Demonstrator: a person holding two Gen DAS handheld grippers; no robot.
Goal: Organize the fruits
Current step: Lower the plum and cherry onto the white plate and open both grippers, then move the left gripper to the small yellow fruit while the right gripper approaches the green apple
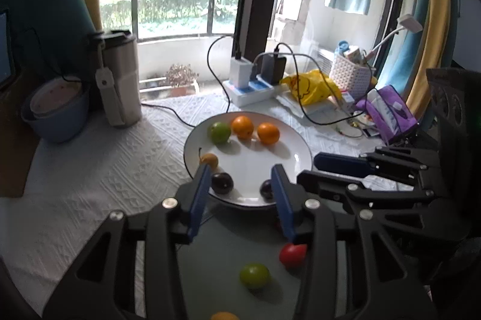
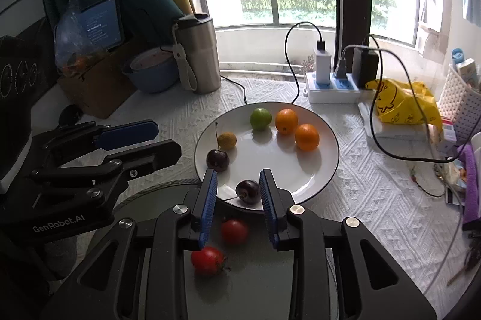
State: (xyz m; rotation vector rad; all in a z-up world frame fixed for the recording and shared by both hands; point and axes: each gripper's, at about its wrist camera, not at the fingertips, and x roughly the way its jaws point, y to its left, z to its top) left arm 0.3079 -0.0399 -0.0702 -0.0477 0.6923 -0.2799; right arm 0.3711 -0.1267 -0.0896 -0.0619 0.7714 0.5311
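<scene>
Right wrist view, white plate (image 2: 326, 166), two oranges (image 2: 286, 121), cherries (image 2: 217, 160)

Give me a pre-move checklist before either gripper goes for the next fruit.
1. Left gripper empty: ok, jaws apart, nothing between them.
2. Right gripper empty: ok, narrow gap, nothing gripped.
3. Room on round white plate: ok, middle bare.
4. Red round tomato free to grasp on grey tray: ok, probably an easy pick for the right gripper.
5. Black cable clear of plate rim: cannot tell.
</scene>
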